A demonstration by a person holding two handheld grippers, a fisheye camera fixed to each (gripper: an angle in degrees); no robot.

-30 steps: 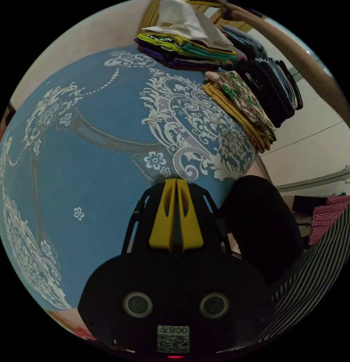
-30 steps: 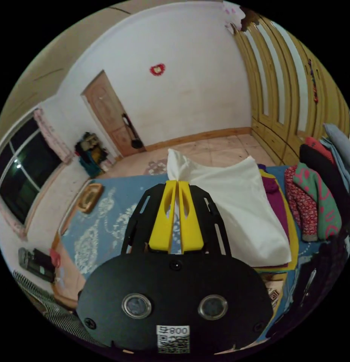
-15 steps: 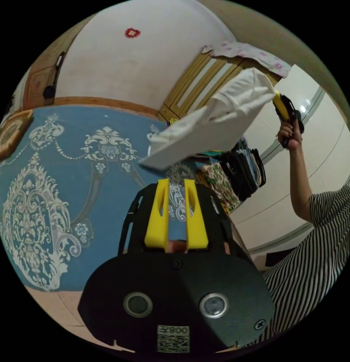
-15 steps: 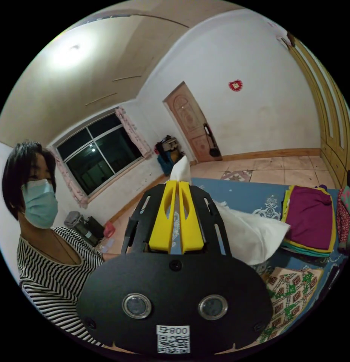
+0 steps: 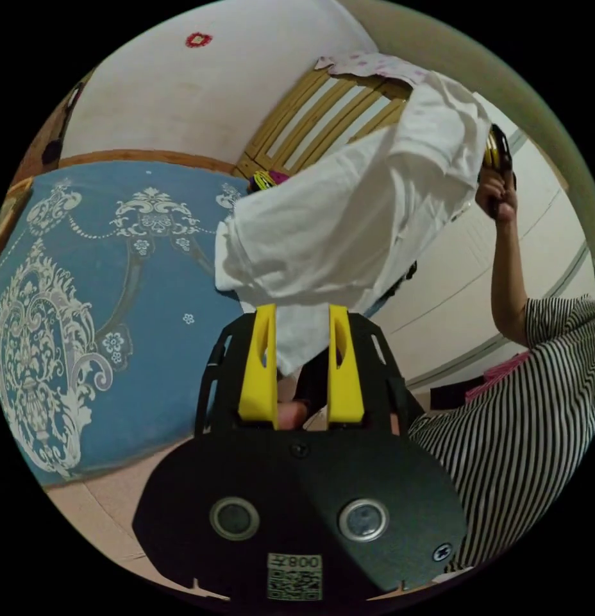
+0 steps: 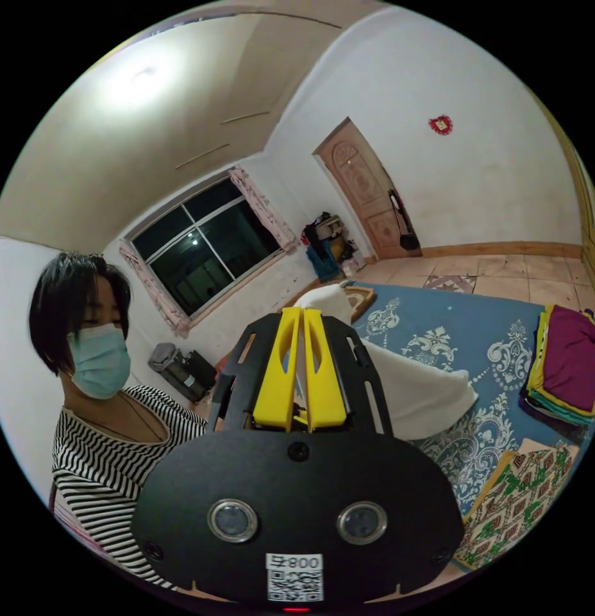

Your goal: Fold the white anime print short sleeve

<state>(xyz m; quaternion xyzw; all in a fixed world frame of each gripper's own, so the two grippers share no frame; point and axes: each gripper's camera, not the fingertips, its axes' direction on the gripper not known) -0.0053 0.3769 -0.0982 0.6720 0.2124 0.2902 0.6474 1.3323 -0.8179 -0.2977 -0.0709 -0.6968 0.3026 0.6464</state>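
Right now my left gripper (image 5: 302, 321) has its jaws spread, the white shirt's (image 5: 349, 224) lower edge hanging between them, untouched as far as I can tell. My right gripper (image 6: 302, 321) pinches the shirt, holding it aloft. Beyond lie the blue patterned bedspread (image 5: 99, 269) and a folded clothes stack (image 6: 567, 366).

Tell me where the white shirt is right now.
The white shirt hangs in the air above the blue bedspread, pinched at its top by the right gripper. In the left gripper view its lower edge dangles between the open jaws of the left gripper.
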